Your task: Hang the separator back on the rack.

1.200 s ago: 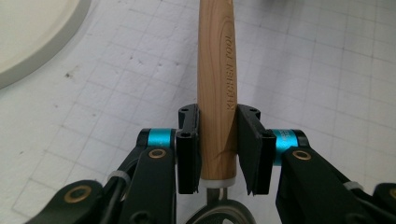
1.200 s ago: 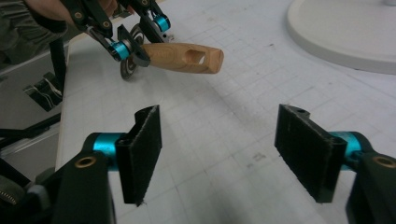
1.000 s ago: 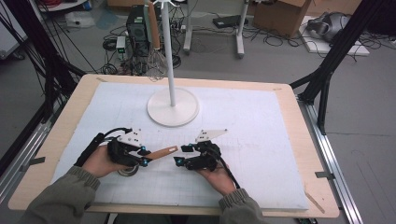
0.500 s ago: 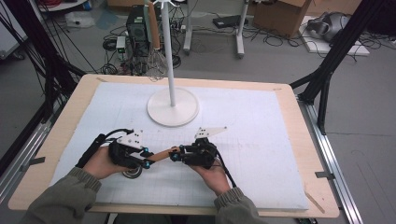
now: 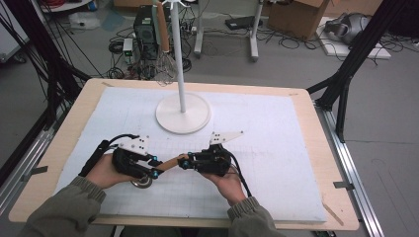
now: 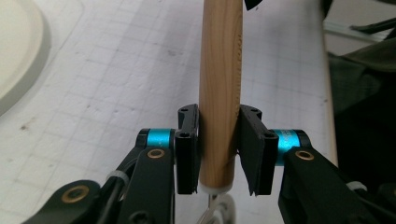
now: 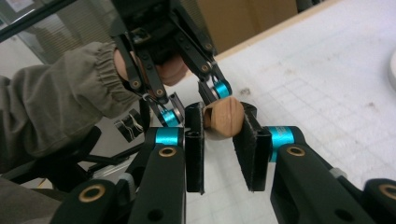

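A utensil with a wooden handle (image 5: 169, 162) and a round metal end (image 5: 142, 182) is held low over the white mat between both grippers. My left gripper (image 5: 154, 169) is shut on the handle near the metal end; in the left gripper view (image 6: 219, 140) the pads sit against the handle (image 6: 220, 70). My right gripper (image 5: 184, 163) has just been closing and now grips the handle's free end (image 7: 223, 119) between its pads (image 7: 222, 135). The left gripper (image 7: 187, 100) faces it from close by.
A white stand with a round base (image 5: 183, 113) and thin pole rises at the mat's middle back; a whisk with a wooden handle (image 5: 163, 49) hangs from its top. The mat (image 5: 276, 148) lies on a wooden table (image 5: 341, 197). Cables and boxes lie on the floor beyond.
The right gripper edged left up to the handle's free end and its jaws closed on it. The left gripper kept its hold and stayed in place.
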